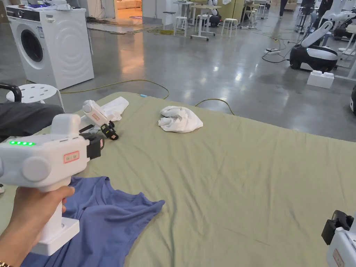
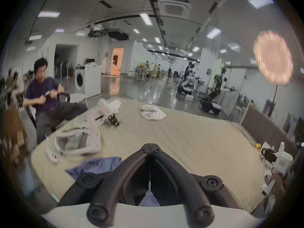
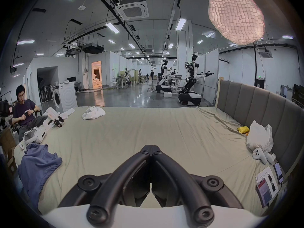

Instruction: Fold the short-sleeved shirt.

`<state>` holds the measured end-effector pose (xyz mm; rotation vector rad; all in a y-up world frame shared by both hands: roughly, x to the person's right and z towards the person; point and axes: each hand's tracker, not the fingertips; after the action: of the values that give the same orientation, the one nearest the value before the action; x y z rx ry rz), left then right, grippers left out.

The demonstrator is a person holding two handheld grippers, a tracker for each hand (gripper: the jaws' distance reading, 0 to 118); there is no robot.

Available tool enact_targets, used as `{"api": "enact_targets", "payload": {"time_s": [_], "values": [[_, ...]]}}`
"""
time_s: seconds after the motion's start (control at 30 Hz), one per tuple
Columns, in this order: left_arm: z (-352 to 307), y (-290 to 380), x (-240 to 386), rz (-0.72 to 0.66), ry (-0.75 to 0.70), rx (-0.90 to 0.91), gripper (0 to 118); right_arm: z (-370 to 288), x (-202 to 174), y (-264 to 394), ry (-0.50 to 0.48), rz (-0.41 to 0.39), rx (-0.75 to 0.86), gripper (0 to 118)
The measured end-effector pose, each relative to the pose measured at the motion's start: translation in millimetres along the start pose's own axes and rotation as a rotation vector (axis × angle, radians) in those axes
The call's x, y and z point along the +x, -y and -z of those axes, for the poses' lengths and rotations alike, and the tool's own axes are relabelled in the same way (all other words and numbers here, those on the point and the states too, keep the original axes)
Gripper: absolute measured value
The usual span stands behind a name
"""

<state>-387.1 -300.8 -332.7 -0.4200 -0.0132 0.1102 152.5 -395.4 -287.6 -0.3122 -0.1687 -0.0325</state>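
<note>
1. While we hold both tools above the bed [image 1: 243, 180], the left gripper [image 2: 150, 146] and the right gripper [image 3: 151, 148] have jaws clenched on nothing.
2. Our blue shirt [image 1: 111, 222] lies crumpled at the bed's near left.

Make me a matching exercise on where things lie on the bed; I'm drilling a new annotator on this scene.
Things:
1. blue shirt
2. white crumpled cloth
3. white plastic bag
4. spare hand-held gripper

Places:
A. beside the grey headboard
B. near edge of the bed, crumpled, unfolded
C. far edge of the bed, toward the open floor
D. lying beside the seated person, unheld

Pairs: 1-B, 2-C, 3-A, 4-D
</note>
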Motion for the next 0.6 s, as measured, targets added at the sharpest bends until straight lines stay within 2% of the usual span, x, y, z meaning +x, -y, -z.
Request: {"api": "enact_targets", "payload": {"time_s": [0.1, 0.17, 0.2, 0.27, 0.3, 0.33, 0.37, 0.6], "values": [[4.0, 3.9, 15.7, -0.014, 0.008, -0.076, 1, -4.0, 7.7, 0.9, -0.002, 0.016, 0.003, 0], [10.8, 24.0, 13.9, 0.047, -0.061, -0.118, 1, -6.5, 12.8, 3.5, 0.003, 0.017, 0.006, 0], [12.9, 35.0, 12.0, 0.064, -0.082, -0.142, 6, -6.6, 15.0, 4.8, 0.006, 0.016, 0.005, 0], [20.7, 60.9, 1.3, 0.054, -0.164, -0.218, 25, -6.7, 18.4, 7.8, 0.009, 0.013, -0.007, 0], [25.0, 72.0, -6.3, 0.035, -0.162, -0.265, 49, -6.0, 20.2, 9.4, 0.012, 0.012, -0.011, 0], [20.5, 84.1, -7.9, 0.014, -0.166, -0.307, 68, -5.3, 21.3, 10.6, 0.017, 0.011, -0.017, 0], [23.0, 96.7, -13.7, -0.002, -0.191, -0.34, 74, -5.2, 21.5, 10.8, 0.02, 0.012, -0.023, 0], [36.7, 143.3, -40.2, -0.016, -0.256, -0.505, 74, 2.0, 17.6, 17.7, 0.029, 0.0, -0.059, 0]]}}
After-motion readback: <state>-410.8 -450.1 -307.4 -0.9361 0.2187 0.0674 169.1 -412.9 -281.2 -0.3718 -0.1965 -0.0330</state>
